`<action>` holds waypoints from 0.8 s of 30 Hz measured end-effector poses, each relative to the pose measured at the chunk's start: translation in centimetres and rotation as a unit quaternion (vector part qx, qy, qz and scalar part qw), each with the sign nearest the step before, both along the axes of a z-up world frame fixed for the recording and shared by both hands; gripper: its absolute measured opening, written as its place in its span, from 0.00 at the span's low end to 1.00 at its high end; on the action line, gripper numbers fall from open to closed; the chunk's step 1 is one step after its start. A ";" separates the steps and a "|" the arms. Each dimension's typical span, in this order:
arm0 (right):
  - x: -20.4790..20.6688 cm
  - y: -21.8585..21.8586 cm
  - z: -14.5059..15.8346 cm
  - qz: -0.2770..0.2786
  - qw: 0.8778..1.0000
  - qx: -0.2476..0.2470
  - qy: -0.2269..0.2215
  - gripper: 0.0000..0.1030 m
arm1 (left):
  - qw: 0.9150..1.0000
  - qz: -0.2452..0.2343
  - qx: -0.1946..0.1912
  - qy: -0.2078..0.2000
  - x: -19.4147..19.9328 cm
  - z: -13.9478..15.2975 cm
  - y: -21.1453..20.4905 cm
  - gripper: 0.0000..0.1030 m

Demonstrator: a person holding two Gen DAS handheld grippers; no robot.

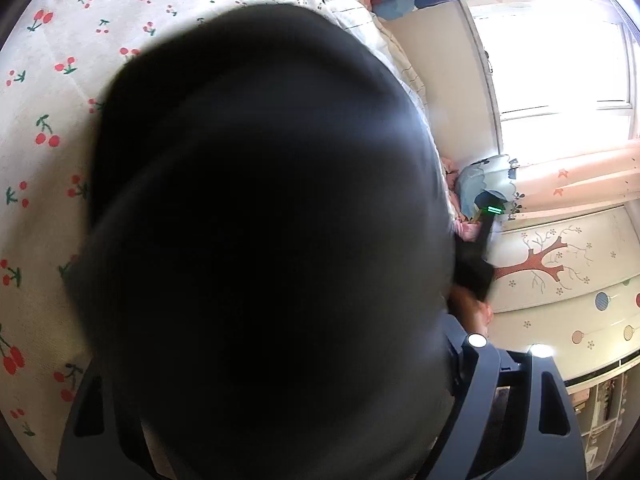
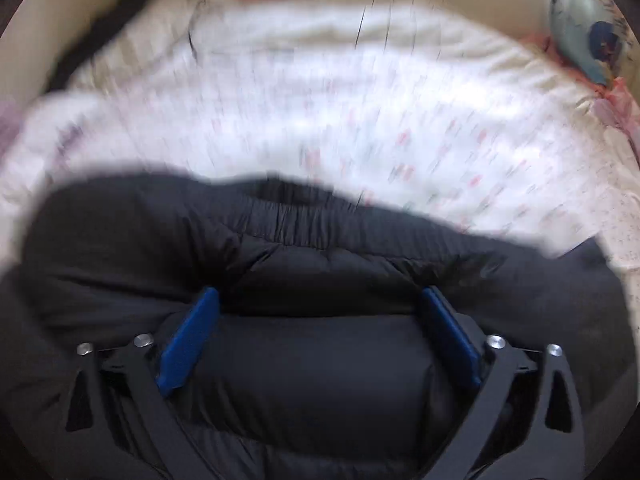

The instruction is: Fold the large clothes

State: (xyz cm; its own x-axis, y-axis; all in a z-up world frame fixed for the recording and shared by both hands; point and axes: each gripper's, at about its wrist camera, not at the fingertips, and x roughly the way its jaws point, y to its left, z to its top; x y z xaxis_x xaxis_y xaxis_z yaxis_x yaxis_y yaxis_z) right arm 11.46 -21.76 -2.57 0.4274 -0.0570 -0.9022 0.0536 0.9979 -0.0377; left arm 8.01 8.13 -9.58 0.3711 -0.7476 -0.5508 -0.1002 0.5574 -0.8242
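A black puffy jacket (image 1: 264,240) fills most of the left wrist view and hides the left gripper's fingertips; only the gripper's dark frame shows at the bottom. In the right wrist view the same jacket (image 2: 320,256) lies on the bed with its elastic hem toward the sheet. My right gripper (image 2: 320,312) has its blue pads (image 2: 188,340) wide apart, with a thick fold of the jacket bulging between them. The other gripper with a green light (image 1: 486,224) shows in the left wrist view at the jacket's right edge.
A white bedsheet with red cherries (image 1: 52,120) covers the bed (image 2: 320,100). A blue patterned pillow (image 2: 592,36) lies at the far right corner. A bright window (image 1: 560,64), pink curtains and a decorated wardrobe (image 1: 560,272) stand beside the bed.
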 end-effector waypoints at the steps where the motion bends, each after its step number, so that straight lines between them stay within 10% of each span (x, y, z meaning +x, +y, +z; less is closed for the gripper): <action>1: 0.4 0.5 -0.1 0.001 1.000 -0.007 0.006 0.93 | 1.000 0.000 0.004 0.000 0.0 0.1 -0.1 0.80; 9: -7.7 0.0 8.1 0.042 0.997 0.036 -0.051 0.93 | 1.000 0.006 -0.005 0.010 -0.4 0.0 0.6 0.80; 15: -12.1 2.1 3.1 0.067 0.997 -0.011 -0.029 0.94 | 1.000 0.008 -0.004 0.004 -0.5 0.4 0.6 0.80; 18: -11.3 2.2 4.6 0.057 0.998 -0.003 0.007 0.94 | 1.000 0.013 0.000 0.003 -0.8 0.4 0.8 0.80; 24: -17.1 3.1 8.4 0.056 0.995 -0.045 -0.074 0.94 | 1.000 0.022 -0.019 0.009 -0.9 0.6 1.7 0.80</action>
State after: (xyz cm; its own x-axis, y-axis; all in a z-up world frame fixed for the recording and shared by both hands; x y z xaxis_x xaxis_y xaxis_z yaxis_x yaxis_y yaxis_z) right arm -5.68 -18.65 5.80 0.5634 -0.0794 -0.8223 -0.0456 0.9909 -0.1270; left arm 7.15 9.84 -9.02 0.3937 -0.7522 -0.5284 -0.1385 0.5197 -0.8430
